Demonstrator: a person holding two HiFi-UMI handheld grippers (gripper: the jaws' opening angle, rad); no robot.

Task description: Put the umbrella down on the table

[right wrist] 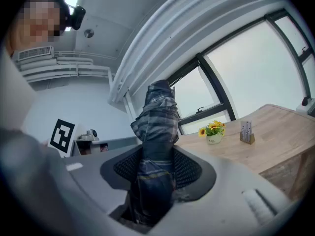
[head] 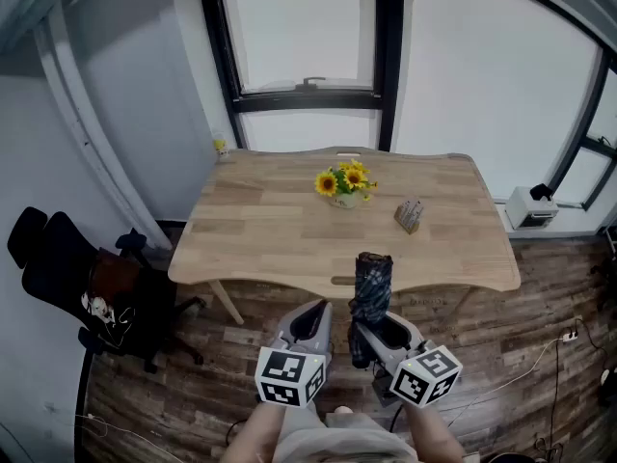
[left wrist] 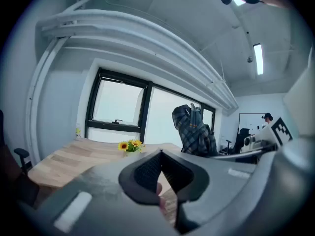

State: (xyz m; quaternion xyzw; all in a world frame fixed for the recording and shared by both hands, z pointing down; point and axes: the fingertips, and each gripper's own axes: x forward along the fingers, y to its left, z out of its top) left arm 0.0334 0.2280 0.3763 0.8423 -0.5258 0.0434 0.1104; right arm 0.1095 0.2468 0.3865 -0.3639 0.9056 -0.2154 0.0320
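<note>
A folded dark plaid umbrella (head: 372,283) stands upright in my right gripper (head: 374,324), whose jaws are shut on its lower part. It hangs in front of the near edge of the wooden table (head: 270,225), not touching it. In the right gripper view the umbrella (right wrist: 158,117) rises out of the black pads of my right gripper (right wrist: 157,167). My left gripper (head: 312,311) is just left of it, shut, with nothing held. The left gripper view shows my left gripper (left wrist: 160,154) with its pads meeting, and the umbrella (left wrist: 193,129) to the right.
A small pot of sunflowers (head: 345,181) and a card holder (head: 409,215) stand on the table's far middle. A black office chair (head: 87,287) is on the floor at the left. A white box (head: 530,205) sits by the window at the right.
</note>
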